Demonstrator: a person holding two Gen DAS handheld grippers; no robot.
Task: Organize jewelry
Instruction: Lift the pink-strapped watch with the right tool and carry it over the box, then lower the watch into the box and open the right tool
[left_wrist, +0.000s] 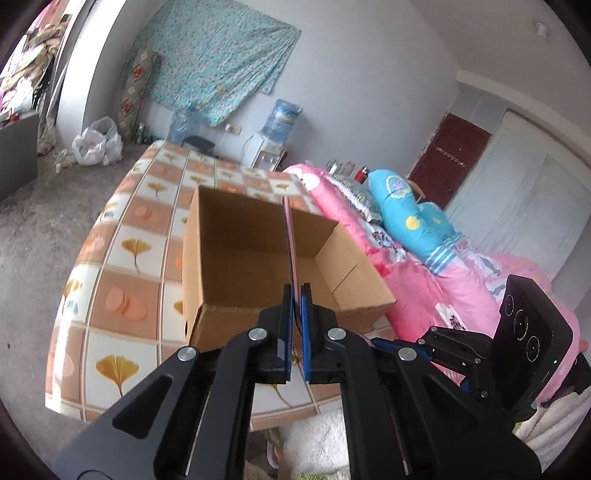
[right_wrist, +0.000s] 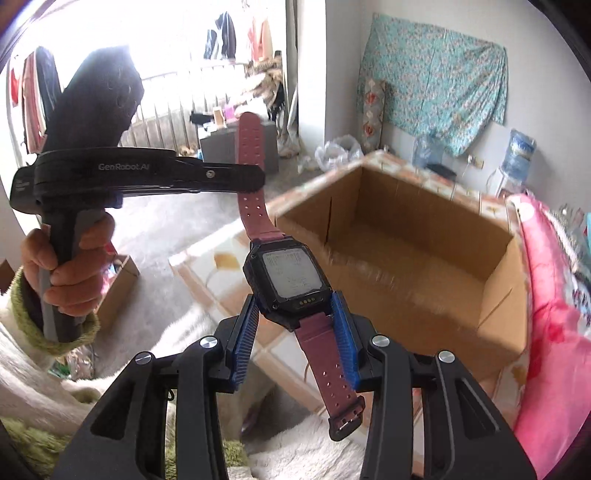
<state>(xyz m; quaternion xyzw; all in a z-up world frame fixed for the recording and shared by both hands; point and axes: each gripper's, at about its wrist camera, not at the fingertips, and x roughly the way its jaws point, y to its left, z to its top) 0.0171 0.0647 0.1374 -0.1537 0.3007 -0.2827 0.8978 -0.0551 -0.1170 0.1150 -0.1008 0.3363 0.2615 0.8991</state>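
Note:
A watch (right_wrist: 290, 275) with a square black face and a dark pink strap hangs in the air between both grippers. My right gripper (right_wrist: 295, 314) is shut on the watch body, its blue pads pressing both sides. My left gripper (left_wrist: 295, 299) is shut on the upper strap (left_wrist: 290, 240), seen edge-on in the left wrist view; it shows in the right wrist view (right_wrist: 255, 179) clamping the strap from the left. An open cardboard box (left_wrist: 258, 258) sits on the tiled table just beyond; it also shows in the right wrist view (right_wrist: 406, 251). Its inside looks bare.
The table (left_wrist: 129, 258) has an orange and white leaf-pattern cloth. A bed with pink bedding (left_wrist: 461, 288) and a blue pillow (left_wrist: 410, 218) lies right of the box. A water dispenser (left_wrist: 273, 136) and plastic bags (left_wrist: 98, 142) stand by the far wall.

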